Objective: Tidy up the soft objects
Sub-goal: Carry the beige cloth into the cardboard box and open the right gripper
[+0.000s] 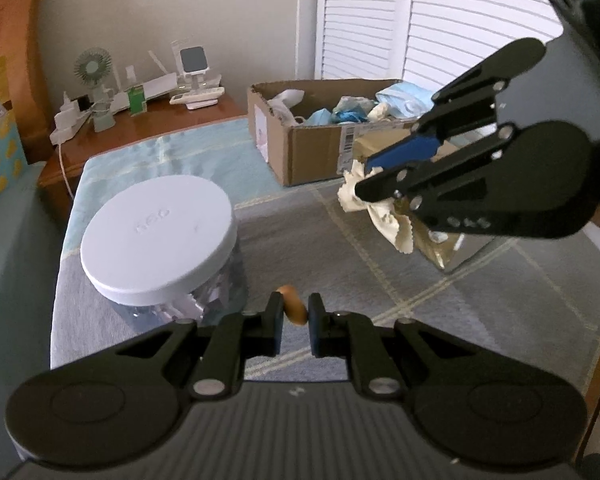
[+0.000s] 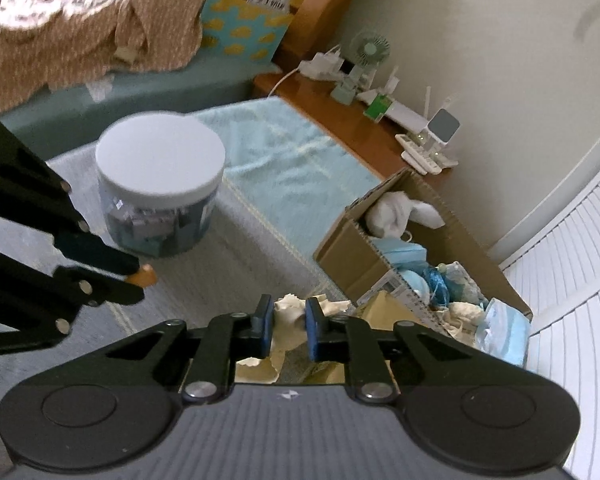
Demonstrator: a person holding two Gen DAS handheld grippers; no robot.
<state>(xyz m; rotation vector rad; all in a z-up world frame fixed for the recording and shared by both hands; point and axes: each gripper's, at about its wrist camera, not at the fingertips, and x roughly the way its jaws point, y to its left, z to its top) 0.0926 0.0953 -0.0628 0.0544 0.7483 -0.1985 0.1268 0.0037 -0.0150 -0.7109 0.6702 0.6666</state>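
Note:
My left gripper (image 1: pixel 294 314) is shut on a small orange-brown soft piece (image 1: pixel 294 306) above the grey checked cloth; it also shows in the right wrist view (image 2: pixel 142 275). My right gripper (image 2: pixel 288 320) is shut on a crumpled cream cloth (image 2: pixel 290 308), held above the cloth next to the box; the cream cloth also shows in the left wrist view (image 1: pixel 374 212), with a shiny gold wrapper (image 1: pixel 440 248) hanging below it. The cardboard box (image 1: pixel 312 152) holds blue masks and white soft things (image 2: pixel 396 208).
A clear jar with a white lid (image 1: pixel 158 240) stands on the cloth at the left, also in the right wrist view (image 2: pixel 160 160). A wooden nightstand (image 1: pixel 148 128) with a small fan and gadgets is behind. White shutter doors (image 1: pixel 420 20) are beyond the box.

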